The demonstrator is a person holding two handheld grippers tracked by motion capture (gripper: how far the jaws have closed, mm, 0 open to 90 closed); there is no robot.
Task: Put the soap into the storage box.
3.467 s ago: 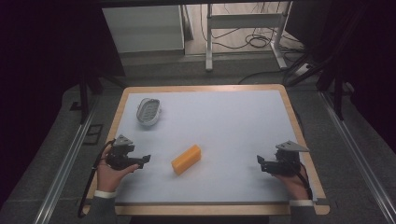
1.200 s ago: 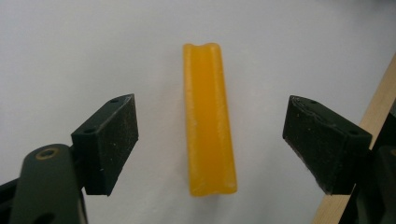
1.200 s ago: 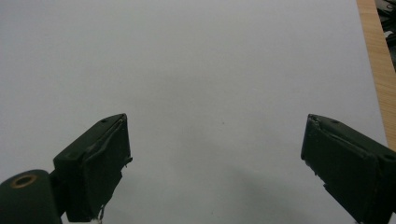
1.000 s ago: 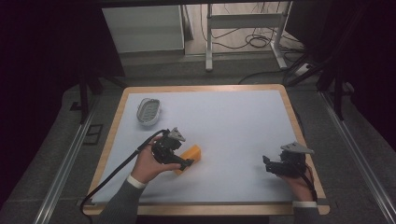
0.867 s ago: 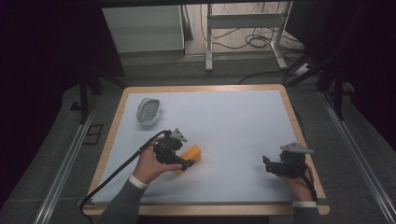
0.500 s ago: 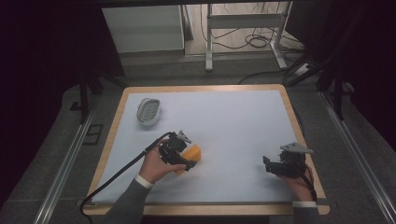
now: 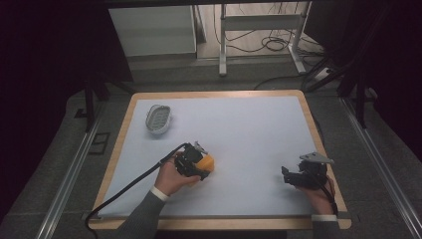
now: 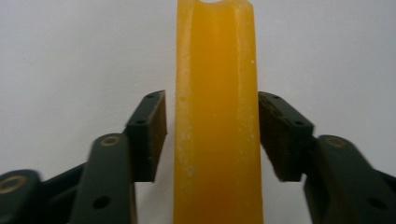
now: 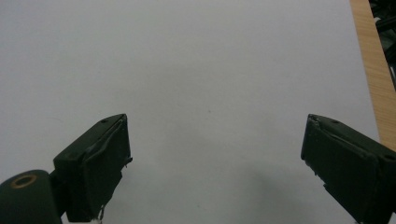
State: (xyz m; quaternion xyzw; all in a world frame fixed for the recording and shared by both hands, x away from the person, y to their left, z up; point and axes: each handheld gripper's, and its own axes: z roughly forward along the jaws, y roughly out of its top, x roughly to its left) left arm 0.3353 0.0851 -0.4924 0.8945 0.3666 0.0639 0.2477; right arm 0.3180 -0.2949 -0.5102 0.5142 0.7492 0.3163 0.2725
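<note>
The orange block (image 8: 217,116) looks waxy and slightly translucent, smooth but dusted with fine pale specks along its edges, with a soft sheen. The left gripper (image 8: 212,135) has matt black plastic jaws with small brass-coloured rivets; their inner pads look like dull, darker rubber. The right gripper (image 9: 217,163) has the same matt black jaws, its pads worn and frayed at the edges. The surface (image 7: 249,129) is covered in a matt, pale, smooth sheet, framed by a light wooden rim with a satin finish. The small dish (image 7: 158,119) looks like ribbed, pale grey plastic.
</note>
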